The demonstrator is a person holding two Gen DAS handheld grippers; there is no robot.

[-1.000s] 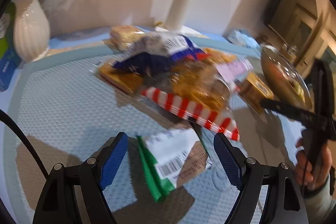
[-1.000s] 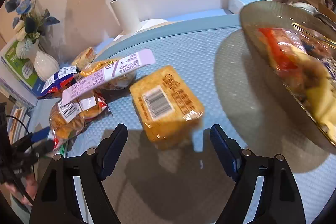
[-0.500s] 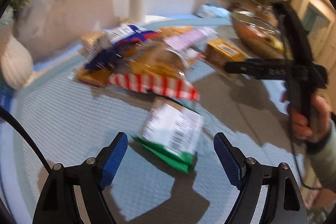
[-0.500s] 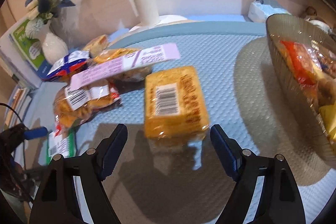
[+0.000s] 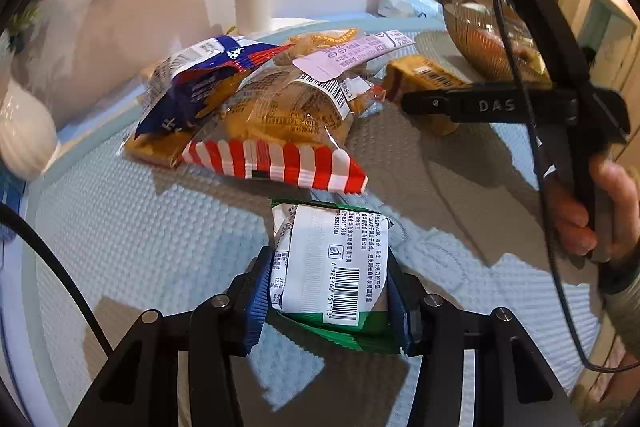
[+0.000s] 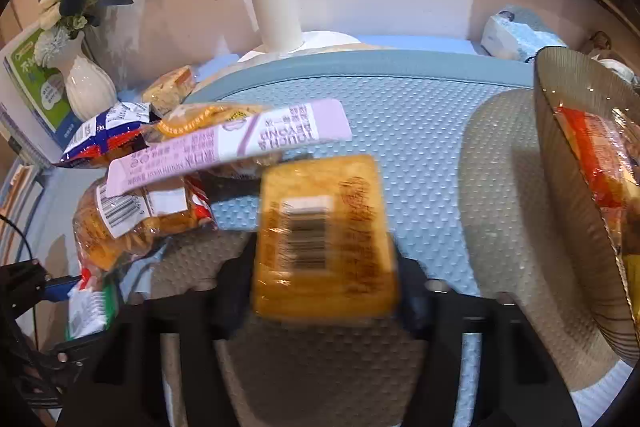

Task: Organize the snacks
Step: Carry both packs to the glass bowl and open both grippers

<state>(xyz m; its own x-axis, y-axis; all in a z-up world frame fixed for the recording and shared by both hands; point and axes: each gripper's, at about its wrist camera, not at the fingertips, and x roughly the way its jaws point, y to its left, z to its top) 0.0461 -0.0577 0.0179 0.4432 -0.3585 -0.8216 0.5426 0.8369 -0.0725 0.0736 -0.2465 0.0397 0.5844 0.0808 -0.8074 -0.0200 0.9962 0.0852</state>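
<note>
A green-and-white snack packet (image 5: 332, 267) lies on the blue mat (image 5: 120, 247). My left gripper (image 5: 328, 303) is closing on it, and the blue pads (image 5: 256, 299) press its sides. A yellow cake packet (image 6: 324, 227) sits between the fingers of my right gripper (image 6: 326, 291), whose jaws are closing and touch its sides; this view is blurred. In the left wrist view, the right gripper (image 5: 412, 103), held by a hand (image 5: 600, 211), reaches the same yellow packet (image 5: 424, 75). The left gripper (image 6: 60, 283) and the green packet (image 6: 90, 307) show at the lower left of the right wrist view.
A pile of snacks lies mid-mat: a red-striped bag (image 5: 280, 131), a blue bag (image 5: 200, 79) and a lilac sachet (image 5: 352, 53). A ribbed glass bowl (image 6: 560, 147) holding snacks stands at the right. A white lamp post (image 6: 272, 15), vase (image 6: 90, 91) and tissue pack (image 6: 516, 39) line the back.
Both grippers have closed from wide open: the left onto the green packet, the right onto the yellow packet. Both moved forward over their packets and rolled slightly.
</note>
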